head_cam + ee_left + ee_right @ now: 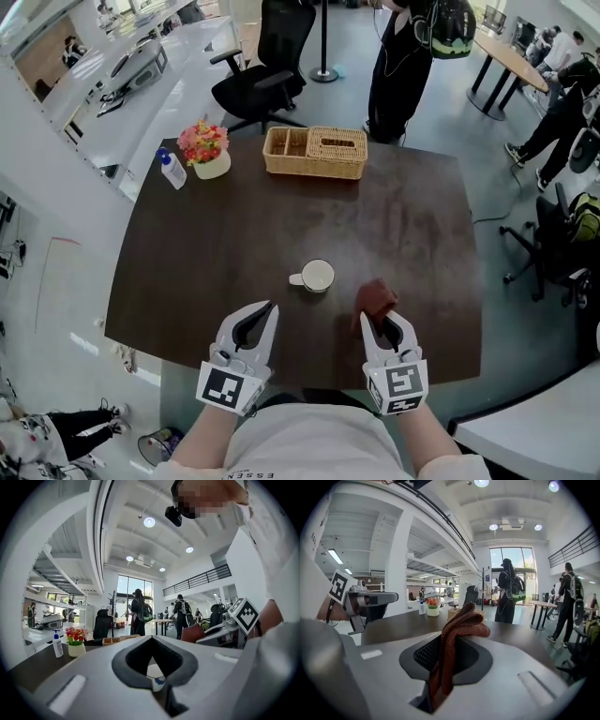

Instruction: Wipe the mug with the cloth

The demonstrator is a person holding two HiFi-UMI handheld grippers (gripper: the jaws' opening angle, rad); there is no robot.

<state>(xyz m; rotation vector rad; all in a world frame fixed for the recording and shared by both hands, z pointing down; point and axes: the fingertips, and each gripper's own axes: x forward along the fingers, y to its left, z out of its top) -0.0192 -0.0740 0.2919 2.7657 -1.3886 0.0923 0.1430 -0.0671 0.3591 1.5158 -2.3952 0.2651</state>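
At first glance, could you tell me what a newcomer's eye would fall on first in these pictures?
The reddish-brown cloth stands out first, pinched in the right gripper at the near right of the dark table. Just left of it a white mug stands alone mid-table, with the left gripper shut and empty short of it. Along the far edge sit a wicker basket and a pot of flowers.

Dark brown bench (234, 234), two-compartment wicker basket (315, 153) near its far edge, white pot of pink and red flowers (207, 150) left of the basket, blue-capped pump bottle (172, 170) beside the pot, black office chair (267, 66) beyond, person in black (398, 66) standing behind.
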